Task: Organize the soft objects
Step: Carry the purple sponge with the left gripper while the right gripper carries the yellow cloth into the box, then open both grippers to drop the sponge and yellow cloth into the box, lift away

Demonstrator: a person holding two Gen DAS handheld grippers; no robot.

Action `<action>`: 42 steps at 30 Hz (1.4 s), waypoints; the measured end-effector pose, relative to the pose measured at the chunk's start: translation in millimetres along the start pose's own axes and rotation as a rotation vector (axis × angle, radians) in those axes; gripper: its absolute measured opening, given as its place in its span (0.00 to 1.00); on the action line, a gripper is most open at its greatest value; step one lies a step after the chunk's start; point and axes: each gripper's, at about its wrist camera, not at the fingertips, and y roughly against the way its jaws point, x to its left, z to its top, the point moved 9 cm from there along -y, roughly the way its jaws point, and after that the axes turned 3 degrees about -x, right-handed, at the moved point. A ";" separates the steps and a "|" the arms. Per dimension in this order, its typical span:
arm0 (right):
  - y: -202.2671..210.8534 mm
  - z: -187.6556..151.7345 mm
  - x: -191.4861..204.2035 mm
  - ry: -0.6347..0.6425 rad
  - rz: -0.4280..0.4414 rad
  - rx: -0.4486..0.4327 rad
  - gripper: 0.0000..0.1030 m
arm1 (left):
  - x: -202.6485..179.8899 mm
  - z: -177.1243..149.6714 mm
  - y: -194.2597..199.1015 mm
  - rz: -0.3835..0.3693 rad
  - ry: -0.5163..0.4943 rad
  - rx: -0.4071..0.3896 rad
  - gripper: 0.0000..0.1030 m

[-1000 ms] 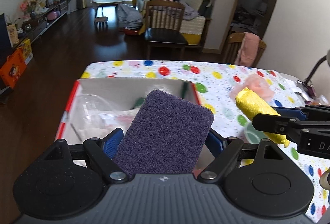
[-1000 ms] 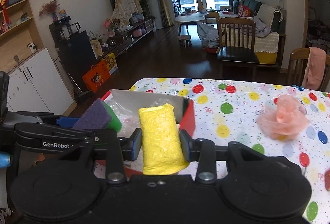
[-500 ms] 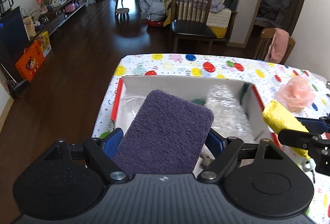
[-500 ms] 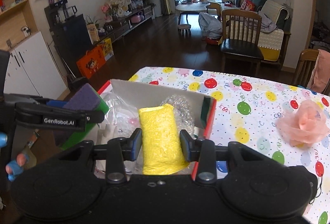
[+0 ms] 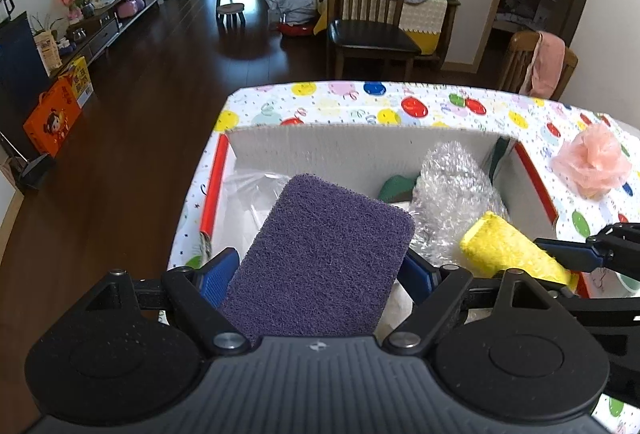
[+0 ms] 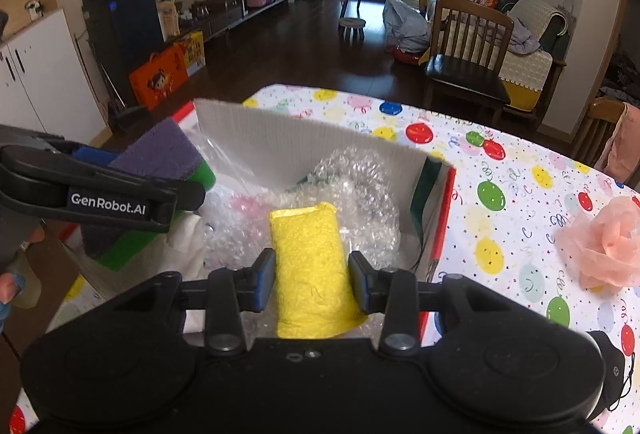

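A dark purple scouring pad (image 5: pixel 324 258) with a green sponge underside (image 6: pixel 136 242); a bright yellow rolled cloth (image 6: pixel 310 270); a red-rimmed cardboard box with grey-white inner walls (image 5: pixel 352 150); clear bubble wrap (image 5: pixel 452 194); a pale pink mesh bath puff (image 6: pixel 604 242); a white tablecloth with multicoloured balloon dots (image 6: pixel 504 194); blue finger pads (image 5: pixel 218 276) on black grippers

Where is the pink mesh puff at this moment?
The pink mesh puff lies on the balloon-print tablecloth, to the right of the cardboard box and outside it, in both wrist views; neither tool touches it.
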 end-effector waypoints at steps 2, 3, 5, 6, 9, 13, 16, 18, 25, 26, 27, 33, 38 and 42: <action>-4.9 -4.8 1.2 0.007 -0.005 0.017 0.37 | -3.4 -2.7 -5.1 0.000 -0.012 0.011 0.82; -7.1 -7.4 1.5 0.009 -0.010 0.024 0.37 | -4.3 -4.5 -6.5 0.000 -0.017 0.014 0.82; -9.8 -12.6 2.8 0.018 -0.021 0.034 0.37 | -6.9 -7.1 -10.3 0.001 -0.030 0.023 0.82; -10.7 -14.9 4.1 0.026 -0.024 0.037 0.37 | -8.4 -9.1 -12.0 0.002 -0.037 0.027 0.82; -12.6 -21.5 6.7 0.055 -0.036 0.045 0.37 | -13.4 -15.6 -17.4 0.001 -0.051 0.044 0.82; -11.4 -21.9 7.7 0.057 -0.040 0.042 0.38 | -17.7 -23.0 -22.3 0.000 -0.059 0.064 0.83; -9.0 -18.8 6.9 0.077 -0.051 0.027 0.41 | -19.9 -24.9 -22.5 0.006 -0.070 0.067 0.83; -6.3 -16.8 8.1 0.091 -0.037 0.018 0.45 | -18.7 -26.7 -22.8 0.002 -0.066 0.067 0.83; 5.5 -11.2 -1.0 0.057 -0.011 -0.009 0.58 | -21.5 -26.6 -13.7 -0.003 -0.072 0.046 0.83; 7.6 -10.8 -2.1 0.048 -0.007 -0.013 0.59 | -22.9 -25.9 -11.9 -0.002 -0.076 0.041 0.83; 9.9 -10.4 -3.8 0.038 -0.002 -0.017 0.59 | -23.9 -25.9 -9.7 -0.002 -0.079 0.035 0.83; 26.9 -8.8 -9.8 0.000 0.024 -0.043 0.62 | -27.0 -24.7 6.2 -0.005 -0.082 0.006 0.83; 50.4 -6.2 -15.6 -0.033 0.055 -0.079 0.63 | -30.8 -20.0 26.3 -0.019 -0.096 -0.034 0.83; 73.1 -5.2 -18.7 -0.050 0.072 -0.121 0.72 | -37.4 -17.9 46.4 -0.040 -0.098 -0.070 0.83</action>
